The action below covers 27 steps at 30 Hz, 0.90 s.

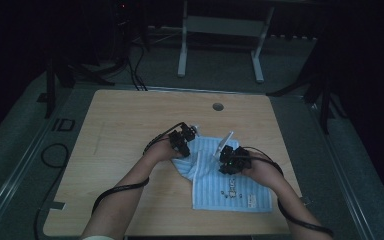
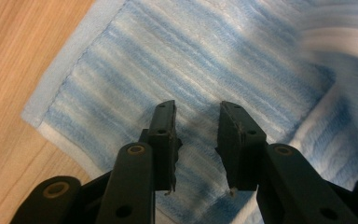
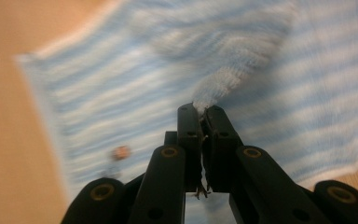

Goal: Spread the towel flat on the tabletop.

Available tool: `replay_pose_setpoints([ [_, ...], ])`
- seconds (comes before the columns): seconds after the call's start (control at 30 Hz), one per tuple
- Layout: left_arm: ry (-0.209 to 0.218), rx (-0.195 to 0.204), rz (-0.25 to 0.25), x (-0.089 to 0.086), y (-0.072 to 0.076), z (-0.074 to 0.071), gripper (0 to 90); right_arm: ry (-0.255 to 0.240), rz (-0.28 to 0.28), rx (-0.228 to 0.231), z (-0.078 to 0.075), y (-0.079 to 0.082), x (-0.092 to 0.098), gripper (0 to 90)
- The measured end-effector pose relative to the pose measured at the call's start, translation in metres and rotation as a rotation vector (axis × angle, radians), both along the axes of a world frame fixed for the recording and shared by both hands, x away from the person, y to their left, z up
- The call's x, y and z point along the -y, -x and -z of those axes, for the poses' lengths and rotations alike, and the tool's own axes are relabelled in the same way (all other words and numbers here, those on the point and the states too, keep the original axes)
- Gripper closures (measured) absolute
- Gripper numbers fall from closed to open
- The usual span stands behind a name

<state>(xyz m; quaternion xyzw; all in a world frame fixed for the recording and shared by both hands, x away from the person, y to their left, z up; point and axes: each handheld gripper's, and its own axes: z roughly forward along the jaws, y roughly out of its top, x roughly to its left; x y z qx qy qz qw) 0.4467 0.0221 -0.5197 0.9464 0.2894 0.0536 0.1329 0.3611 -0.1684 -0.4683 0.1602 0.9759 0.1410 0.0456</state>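
A blue and white striped towel (image 1: 240,192) lies on the wooden table (image 1: 130,120), its left part bunched up between the hands. My left gripper (image 1: 184,139) hovers over the towel's far left corner. In the left gripper view its jaws (image 2: 196,109) stand apart above the flat striped cloth (image 2: 168,56), with nothing between them. My right gripper (image 1: 230,159) is over the towel's upper middle. In the right gripper view its jaws (image 3: 204,109) are shut on a pinched ridge of towel (image 3: 223,79), which rises off the cloth.
A round cable hole (image 1: 218,106) sits near the table's far edge. A white desk frame (image 1: 220,25) stands on the floor beyond. Black cables (image 1: 55,155) trail on the floor at the left. Bare wood lies left of and behind the towel.
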Motion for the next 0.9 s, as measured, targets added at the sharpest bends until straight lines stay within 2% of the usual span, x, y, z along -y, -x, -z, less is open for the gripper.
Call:
replay_pose_setpoints([
  [0.07,-0.008,0.001,0.004,0.0,0.0,0.0,65.8,-0.023,-0.053,0.028,-0.01,0.023,-0.009,86.0],
  [0.13,-0.009,0.0,0.0,0.001,0.0,0.0,65.8,-0.043,-0.113,0.023,-0.016,0.047,-0.021,85.9],
  [0.17,-0.009,0.0,0.0,0.001,0.0,0.0,65.8,-0.043,-0.113,0.023,-0.016,0.047,-0.021,85.9],
  [0.2,-0.01,0.001,-0.001,0.001,0.0,0.0,65.8,-0.064,-0.145,0.015,-0.016,0.058,-0.027,85.9],
  [0.23,-0.008,0.002,-0.001,0.001,0.0,0.0,65.8,-0.076,-0.197,-0.025,-0.01,0.082,-0.043,85.7],
  [0.27,-0.008,0.002,-0.001,0.001,0.0,0.0,65.8,-0.076,-0.197,-0.025,-0.01,0.082,-0.043,85.7],
  [0.3,-0.004,0.002,-0.002,0.0,-0.001,0.0,65.7,-0.075,-0.233,-0.044,-0.002,0.097,-0.055,85.0],
  [0.33,-0.004,0.002,-0.002,0.0,-0.001,0.0,65.7,-0.082,-0.271,-0.089,0.005,0.106,-0.063,82.3],
  [0.4,0.008,0.002,-0.012,-0.001,0.0,0.0,65.7,-0.109,-0.317,-0.133,0.01,0.116,-0.07,76.6],
  [0.43,0.005,0.007,-0.009,-0.003,0.0,0.0,65.4,-0.139,-0.331,-0.154,0.009,0.118,-0.071,75.2],
  [0.47,-0.002,0.005,-0.016,-0.003,0.002,0.0,64.6,-0.158,-0.335,-0.157,0.005,0.117,-0.07,74.8],
  [0.5,-0.006,0.004,-0.012,-0.003,0.005,-0.002,64.1,-0.165,-0.33,-0.12,0.0,0.113,-0.067,74.2],
  [0.53,-0.002,0.008,-0.003,-0.003,0.008,-0.004,60.8,-0.166,-0.288,-0.071,-0.009,0.104,-0.06,74.2],
  [0.6,0.006,0.008,0.009,-0.004,0.013,-0.009,60.3,-0.17,-0.224,-0.045,-0.021,0.087,-0.045,74.5],
  [0.63,0.029,0.02,0.036,-0.006,0.025,-0.017,58.7,-0.176,-0.186,-0.026,-0.025,0.078,-0.036,75.0],
  [0.67,0.034,0.021,0.052,-0.007,0.032,-0.02,57.4,-0.17,-0.14,-0.021,-0.026,0.068,-0.027,75.1],
  [0.7,0.034,0.021,0.052,-0.007,0.032,-0.02,57.4,-0.17,-0.14,-0.021,-0.026,0.068,-0.027,75.1],
  [0.73,0.048,0.021,0.07,-0.009,0.041,-0.022,57.4,-0.123,-0.035,0.003,-0.019,0.043,-0.006,77.2],
  [0.8,0.053,0.01,0.084,-0.014,0.051,-0.022,57.3,-0.109,-0.017,0.006,-0.015,0.039,-0.003,77.3],
  [0.83,0.054,0.009,0.086,-0.017,0.056,-0.022,57.4,-0.072,0.043,0.0,-0.004,0.028,0.007,79.4],
  [0.9,0.065,-0.002,0.083,-0.025,0.064,-0.02,57.4,-0.048,0.089,-0.022,0.013,0.019,0.017,79.9],
])
